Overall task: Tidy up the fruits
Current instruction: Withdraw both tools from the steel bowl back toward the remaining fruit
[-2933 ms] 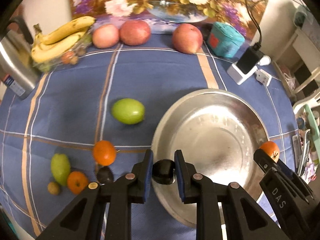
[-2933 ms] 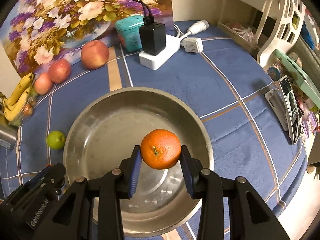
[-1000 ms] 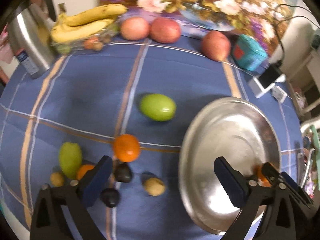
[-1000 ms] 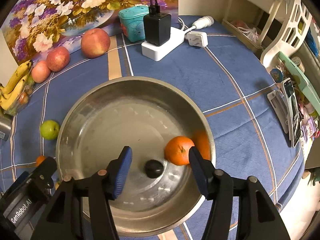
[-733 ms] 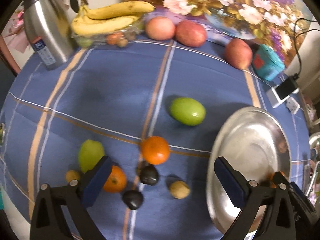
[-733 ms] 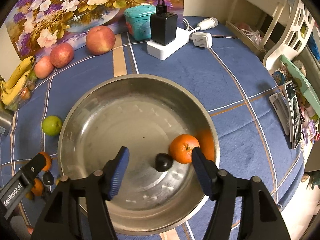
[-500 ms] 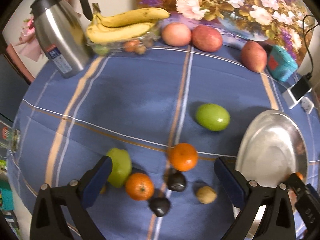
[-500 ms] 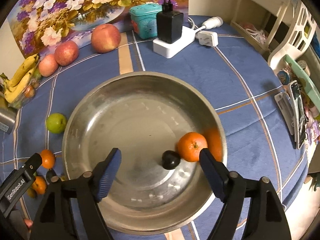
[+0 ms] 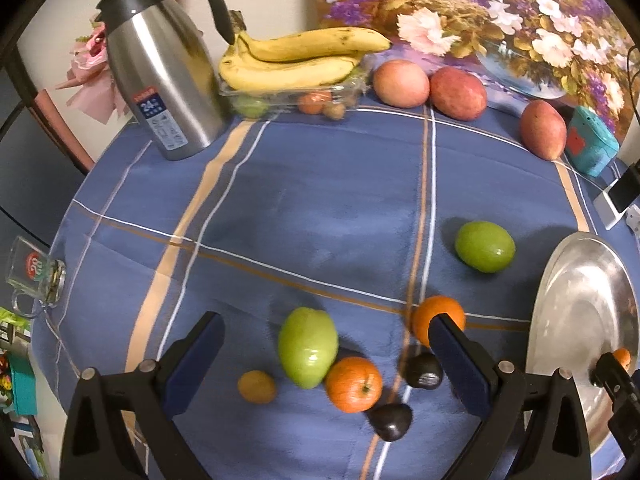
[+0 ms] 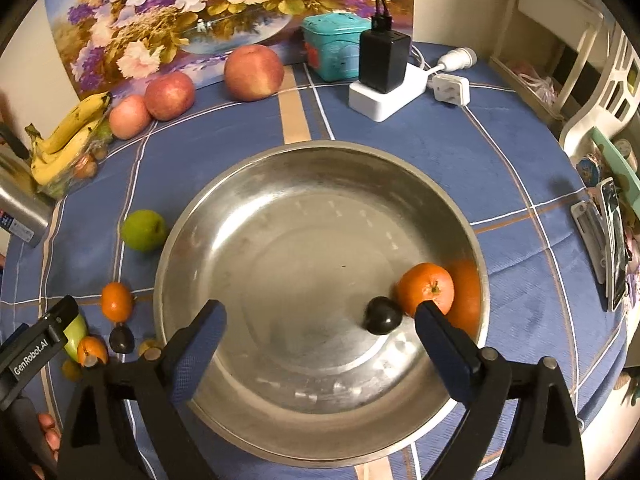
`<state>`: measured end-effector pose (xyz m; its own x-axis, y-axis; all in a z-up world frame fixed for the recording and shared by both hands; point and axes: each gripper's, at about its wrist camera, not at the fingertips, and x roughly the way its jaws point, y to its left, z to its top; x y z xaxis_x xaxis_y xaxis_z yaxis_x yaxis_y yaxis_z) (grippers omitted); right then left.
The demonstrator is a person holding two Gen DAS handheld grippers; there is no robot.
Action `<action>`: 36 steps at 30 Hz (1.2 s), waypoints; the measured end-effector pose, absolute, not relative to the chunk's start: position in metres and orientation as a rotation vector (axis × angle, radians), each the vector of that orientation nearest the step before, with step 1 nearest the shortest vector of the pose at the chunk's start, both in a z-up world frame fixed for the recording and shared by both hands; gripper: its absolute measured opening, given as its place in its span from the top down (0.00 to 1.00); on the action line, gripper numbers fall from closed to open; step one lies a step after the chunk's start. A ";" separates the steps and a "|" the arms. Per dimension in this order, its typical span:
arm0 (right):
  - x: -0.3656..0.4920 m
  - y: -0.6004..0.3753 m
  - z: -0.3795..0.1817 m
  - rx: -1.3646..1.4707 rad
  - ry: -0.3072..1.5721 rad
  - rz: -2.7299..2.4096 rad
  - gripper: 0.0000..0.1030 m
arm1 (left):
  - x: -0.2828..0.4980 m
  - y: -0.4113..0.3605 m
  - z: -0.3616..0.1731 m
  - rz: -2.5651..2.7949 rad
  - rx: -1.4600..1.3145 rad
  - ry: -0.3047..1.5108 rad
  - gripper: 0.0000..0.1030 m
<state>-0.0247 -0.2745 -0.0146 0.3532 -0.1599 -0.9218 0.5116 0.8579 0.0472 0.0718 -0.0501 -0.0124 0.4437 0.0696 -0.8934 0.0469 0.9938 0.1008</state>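
partly hidden orange [image 9: 438, 318] behind left hand-held gripper [image 9: 326, 354], both hand-held grippers wide apart, empty

The left wrist view looks down and forward over the blue checked tablecloth [image 9: 320, 208], facing the floral painting [image 9: 480, 8]. The right wrist view hovers close above the round stainless steel basin [image 10: 248, 208]. Both views share this basin [image 9: 576, 304], the round green fruit [image 9: 485, 246] [image 10: 143, 230] and the painting [image 10: 200, 12].

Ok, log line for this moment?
left gripper: open, over loose fruit | right gripper: open, over bowl | in bowl: orange, plum
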 end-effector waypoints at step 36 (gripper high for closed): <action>-0.002 -0.167 -0.003 0.331 1.104 -0.089 0.07 | 0.061 0.061 -0.025 0.064 -0.124 1.150 0.00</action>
